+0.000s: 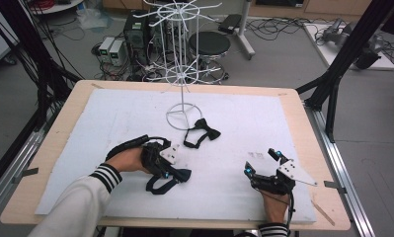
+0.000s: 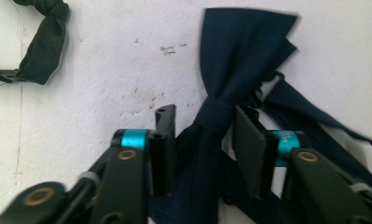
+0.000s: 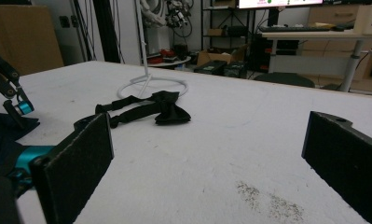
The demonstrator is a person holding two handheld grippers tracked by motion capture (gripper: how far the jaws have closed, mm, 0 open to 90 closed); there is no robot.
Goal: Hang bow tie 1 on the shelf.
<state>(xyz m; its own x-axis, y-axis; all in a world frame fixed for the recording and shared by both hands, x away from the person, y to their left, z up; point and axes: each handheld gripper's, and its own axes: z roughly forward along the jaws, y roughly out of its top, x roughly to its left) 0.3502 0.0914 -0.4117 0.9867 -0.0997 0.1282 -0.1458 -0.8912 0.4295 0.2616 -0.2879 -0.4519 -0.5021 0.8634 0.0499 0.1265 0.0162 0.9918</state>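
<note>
Navy bow tie [image 2: 230, 70] lies between left tool [image 2: 204, 126] jaws.

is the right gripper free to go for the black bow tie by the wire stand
Probably yes. The right gripper has open jaws with nothing between them, and only bare white mat lies between it and the black bow tie. The left gripper sits off to the side at the navy bow tie.
</note>
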